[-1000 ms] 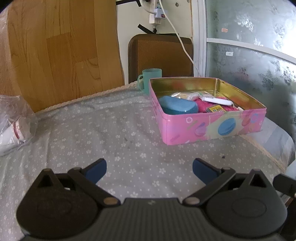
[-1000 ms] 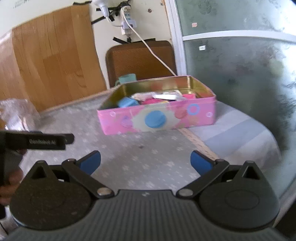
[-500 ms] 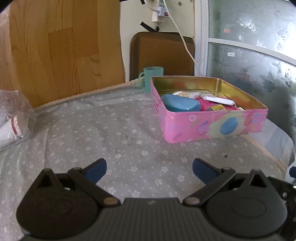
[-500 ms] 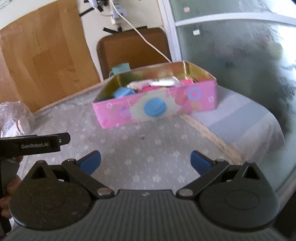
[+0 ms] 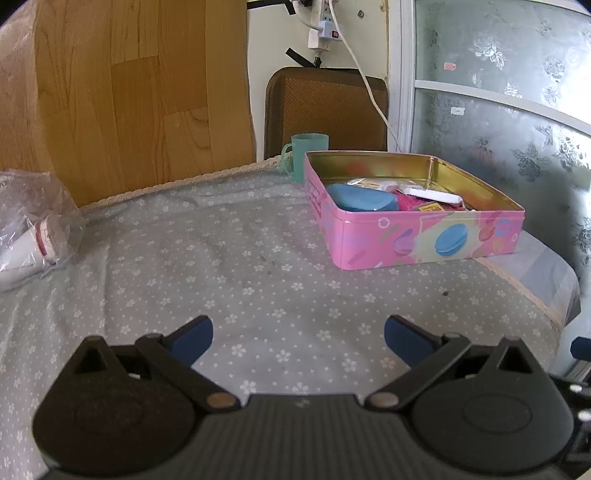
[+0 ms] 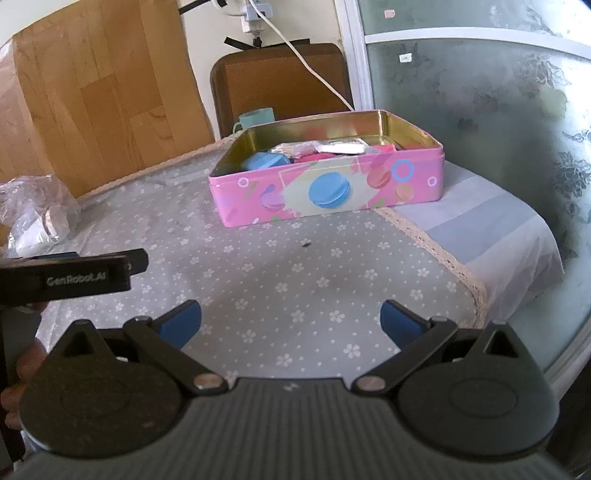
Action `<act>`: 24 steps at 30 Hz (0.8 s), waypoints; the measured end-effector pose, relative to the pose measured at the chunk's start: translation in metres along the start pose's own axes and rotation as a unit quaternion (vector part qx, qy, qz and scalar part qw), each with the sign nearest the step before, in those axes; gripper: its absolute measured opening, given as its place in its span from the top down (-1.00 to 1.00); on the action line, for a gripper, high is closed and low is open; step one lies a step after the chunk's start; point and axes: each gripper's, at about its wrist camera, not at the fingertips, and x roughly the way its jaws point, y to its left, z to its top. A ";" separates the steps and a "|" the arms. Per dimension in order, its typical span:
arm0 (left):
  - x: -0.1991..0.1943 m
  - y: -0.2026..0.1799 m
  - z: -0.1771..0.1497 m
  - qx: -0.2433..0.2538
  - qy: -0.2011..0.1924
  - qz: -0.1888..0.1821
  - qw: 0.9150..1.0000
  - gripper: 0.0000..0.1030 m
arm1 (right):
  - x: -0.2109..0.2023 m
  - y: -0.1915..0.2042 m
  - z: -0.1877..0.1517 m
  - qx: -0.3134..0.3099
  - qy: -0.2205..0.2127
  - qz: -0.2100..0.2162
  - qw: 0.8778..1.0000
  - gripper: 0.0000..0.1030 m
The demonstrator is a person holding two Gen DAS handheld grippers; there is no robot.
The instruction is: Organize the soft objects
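left gripper (image 5: 298,338) jaws spread wide, empty, over the floral cloth on the surface (image 5: 236,258). right gripper (image 6: 290,321) same: wide, nothing held. pink tin (image 5: 424,236) sits well ahead of both jaw pairs, up-right of the left, roughly centred for the right. inside: blue pouch (image 5: 360,196), pink cloth (image 5: 408,204), packets. teal cup (image 5: 308,155) just behind tin. plastic bag (image 5: 33,221) far left.

You are in a lived-in home: a flowered cloth (image 5: 258,236) with lace trim covers the surface, a cushioned chair (image 5: 327,110) stands behind it, a power strip (image 5: 323,27) hangs on the wall, and patterned frosted glass (image 5: 498,122) fills the door.
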 end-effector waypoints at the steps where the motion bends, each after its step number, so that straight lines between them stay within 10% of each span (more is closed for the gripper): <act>1: -0.001 -0.001 0.001 0.001 -0.002 0.001 1.000 -0.99 | -0.002 -0.001 0.000 -0.001 -0.004 -0.002 1.000 -1.00; 24: -0.012 -0.045 0.030 0.050 0.009 0.010 0.999 -0.99 | -0.006 -0.012 0.019 -0.002 -0.003 0.017 1.000 -1.00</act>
